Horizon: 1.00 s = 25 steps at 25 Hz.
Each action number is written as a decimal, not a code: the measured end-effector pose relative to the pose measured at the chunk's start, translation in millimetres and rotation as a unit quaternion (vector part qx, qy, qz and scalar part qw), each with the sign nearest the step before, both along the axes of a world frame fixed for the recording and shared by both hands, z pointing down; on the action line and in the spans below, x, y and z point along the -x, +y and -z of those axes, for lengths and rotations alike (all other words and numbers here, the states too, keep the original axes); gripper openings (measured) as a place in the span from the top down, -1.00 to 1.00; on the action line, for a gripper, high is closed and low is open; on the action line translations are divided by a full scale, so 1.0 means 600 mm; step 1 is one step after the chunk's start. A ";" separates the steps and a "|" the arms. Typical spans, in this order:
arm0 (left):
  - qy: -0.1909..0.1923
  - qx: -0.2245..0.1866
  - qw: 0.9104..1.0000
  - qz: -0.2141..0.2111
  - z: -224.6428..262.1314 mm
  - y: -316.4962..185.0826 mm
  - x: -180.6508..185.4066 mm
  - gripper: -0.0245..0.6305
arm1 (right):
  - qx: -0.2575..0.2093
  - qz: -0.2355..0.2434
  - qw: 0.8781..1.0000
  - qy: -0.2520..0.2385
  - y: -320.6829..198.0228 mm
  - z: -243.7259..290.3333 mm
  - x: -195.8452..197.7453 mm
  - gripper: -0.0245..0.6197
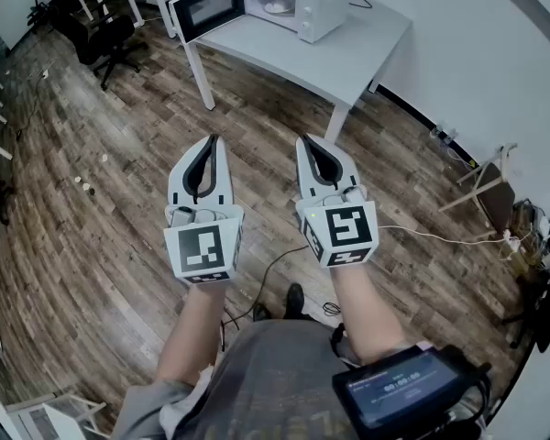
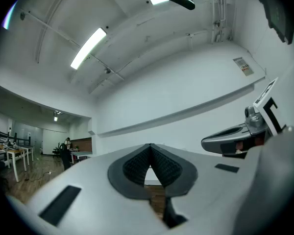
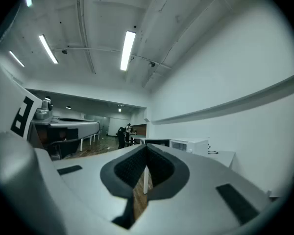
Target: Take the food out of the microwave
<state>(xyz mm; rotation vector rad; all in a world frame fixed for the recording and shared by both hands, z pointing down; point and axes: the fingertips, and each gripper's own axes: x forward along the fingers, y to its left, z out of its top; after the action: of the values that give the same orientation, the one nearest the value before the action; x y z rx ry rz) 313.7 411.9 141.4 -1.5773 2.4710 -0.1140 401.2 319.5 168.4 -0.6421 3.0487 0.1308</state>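
One microwave, one white table and one dish of food are in view. There are two grippers, left gripper and right gripper, plus one screened device.

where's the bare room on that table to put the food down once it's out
The table is bare in front of the microwave, out to its near corner, and on the strip to the microwave's right, short of the cable. The left end is tight: the open door stands out there.
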 end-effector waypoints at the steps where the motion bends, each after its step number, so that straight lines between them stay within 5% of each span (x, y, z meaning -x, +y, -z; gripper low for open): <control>1: -0.001 0.001 1.000 0.001 -0.003 0.000 -0.003 0.90 | 0.000 0.000 1.000 -0.001 -0.001 -0.002 -0.003 0.91; 25: 0.011 0.009 1.000 0.024 -0.048 -0.050 -0.041 0.90 | 0.019 0.029 0.999 -0.002 -0.057 -0.051 -0.034 0.90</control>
<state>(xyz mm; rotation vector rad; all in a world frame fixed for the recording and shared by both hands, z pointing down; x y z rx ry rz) 338.3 382.0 170.2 -1.5361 2.5325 -0.1265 421.8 285.4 199.2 -0.5548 3.0697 0.0709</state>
